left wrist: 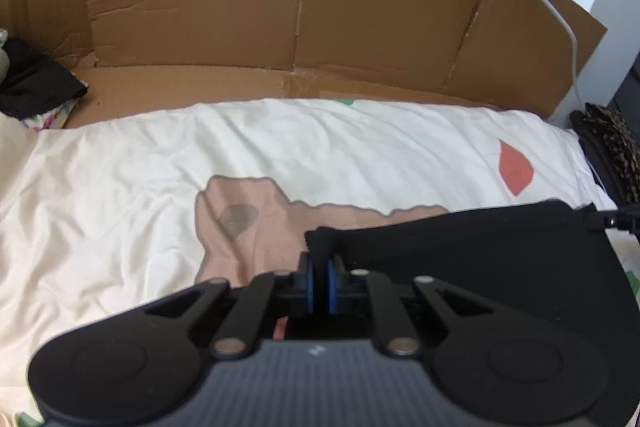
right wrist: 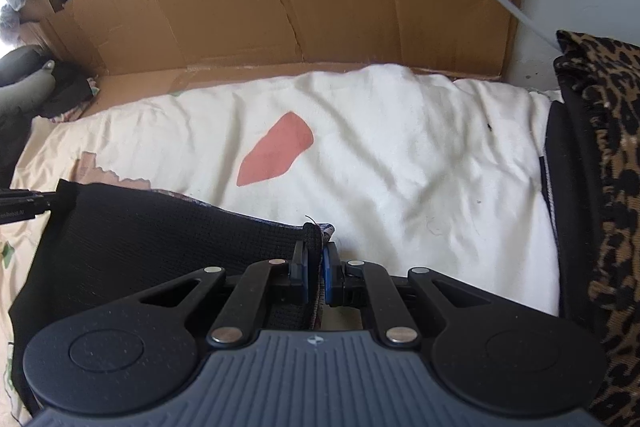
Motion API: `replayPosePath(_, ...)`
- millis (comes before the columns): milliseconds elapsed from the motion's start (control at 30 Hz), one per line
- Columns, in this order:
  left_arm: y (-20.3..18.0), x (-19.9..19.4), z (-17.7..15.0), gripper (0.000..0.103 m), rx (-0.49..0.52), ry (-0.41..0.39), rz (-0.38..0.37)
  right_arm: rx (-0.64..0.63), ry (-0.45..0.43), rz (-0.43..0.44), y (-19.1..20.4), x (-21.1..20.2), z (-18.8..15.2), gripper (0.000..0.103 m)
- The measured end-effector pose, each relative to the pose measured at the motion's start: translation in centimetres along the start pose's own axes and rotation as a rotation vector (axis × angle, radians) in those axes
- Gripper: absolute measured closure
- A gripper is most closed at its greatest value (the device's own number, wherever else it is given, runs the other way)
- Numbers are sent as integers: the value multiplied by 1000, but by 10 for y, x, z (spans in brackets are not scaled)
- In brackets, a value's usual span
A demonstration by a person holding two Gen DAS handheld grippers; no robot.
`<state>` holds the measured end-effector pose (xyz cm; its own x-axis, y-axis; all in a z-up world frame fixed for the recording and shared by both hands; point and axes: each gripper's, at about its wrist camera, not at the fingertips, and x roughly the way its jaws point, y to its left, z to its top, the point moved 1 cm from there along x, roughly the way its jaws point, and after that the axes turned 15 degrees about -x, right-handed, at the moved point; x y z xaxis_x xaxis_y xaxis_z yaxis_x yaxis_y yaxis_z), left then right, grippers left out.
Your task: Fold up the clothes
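Observation:
A black knit garment [left wrist: 480,259] hangs stretched between my two grippers above a white printed bedsheet [left wrist: 160,163]. My left gripper [left wrist: 319,267] is shut on the garment's left corner, with black cloth bunched over the blue pads. In the right wrist view the same black garment [right wrist: 140,247] spreads to the left, and my right gripper [right wrist: 316,259] is shut on its right corner, where a patterned lining shows. The other gripper's tip [right wrist: 24,207] holds the far corner at the left edge.
A brown cardboard sheet [left wrist: 280,7] stands behind the bed. A white cable [left wrist: 560,19] runs down its right side. Leopard-print cloth [right wrist: 608,187] lies at the right edge, and dark clothes [left wrist: 32,83] are piled at the left. The sheet [right wrist: 420,155] carries pink and red shapes.

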<state>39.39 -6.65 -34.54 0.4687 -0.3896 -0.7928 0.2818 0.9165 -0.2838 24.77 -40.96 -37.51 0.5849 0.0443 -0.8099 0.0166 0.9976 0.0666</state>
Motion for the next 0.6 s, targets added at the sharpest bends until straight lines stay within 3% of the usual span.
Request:
replayPosePath(133, -5, 3, -6, 78, 19, -25, 48, 24, -1, 14, 0, 3, -1, 92)
replayPosePath(200, -4, -3, -6, 71, 6, -42, 63, 47, -28, 2, -3, -5, 0, 82)
replayPosePath(267, -4, -14, -7, 71, 5, -61, 59, 60, -68, 1, -6, -18, 0, 66)
replayPosePath(600, -14, -74, -37, 66, -35, -83, 12, 72, -132, 21, 6, -79, -27, 66)
